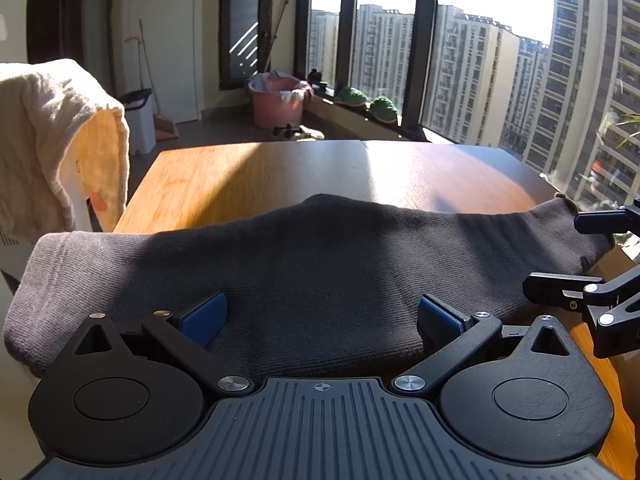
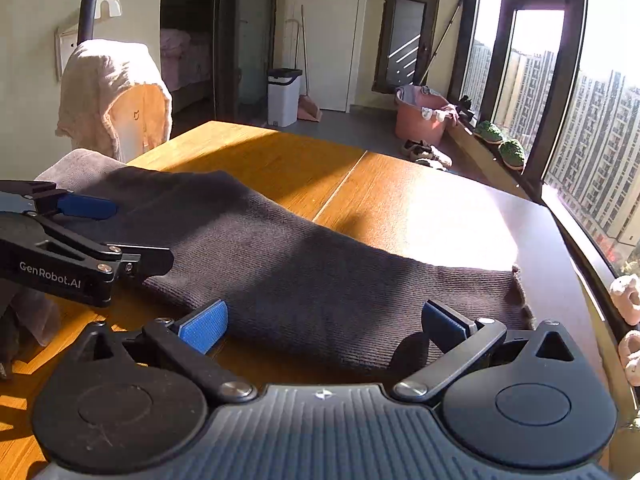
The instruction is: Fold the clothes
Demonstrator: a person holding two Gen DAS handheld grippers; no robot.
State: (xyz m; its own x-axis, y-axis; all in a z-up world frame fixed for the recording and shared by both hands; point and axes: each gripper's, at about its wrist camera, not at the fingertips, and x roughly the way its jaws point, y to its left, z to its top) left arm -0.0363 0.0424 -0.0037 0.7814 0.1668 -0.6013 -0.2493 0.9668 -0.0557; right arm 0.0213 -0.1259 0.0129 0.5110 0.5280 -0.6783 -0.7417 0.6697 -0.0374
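A dark grey ribbed-knit garment (image 1: pixel 304 264) lies on the wooden table (image 1: pixel 240 176) as a long flattened band, apparently already folded at least once. The left tool (image 1: pixel 320 320) and the right tool (image 2: pixel 324 326) sit at its near edge, six o'clock, blue pads spread apart, gripping nothing. Further folds remain.

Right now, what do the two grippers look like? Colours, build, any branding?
Both match: the left gripper and the right gripper have black linkage arms with silver pivot screws, blue ribbed pads on the fingers, round black side housings and a ribbed grey body. White "GenRobot.AI" lettering marks the left one. No cables visible.
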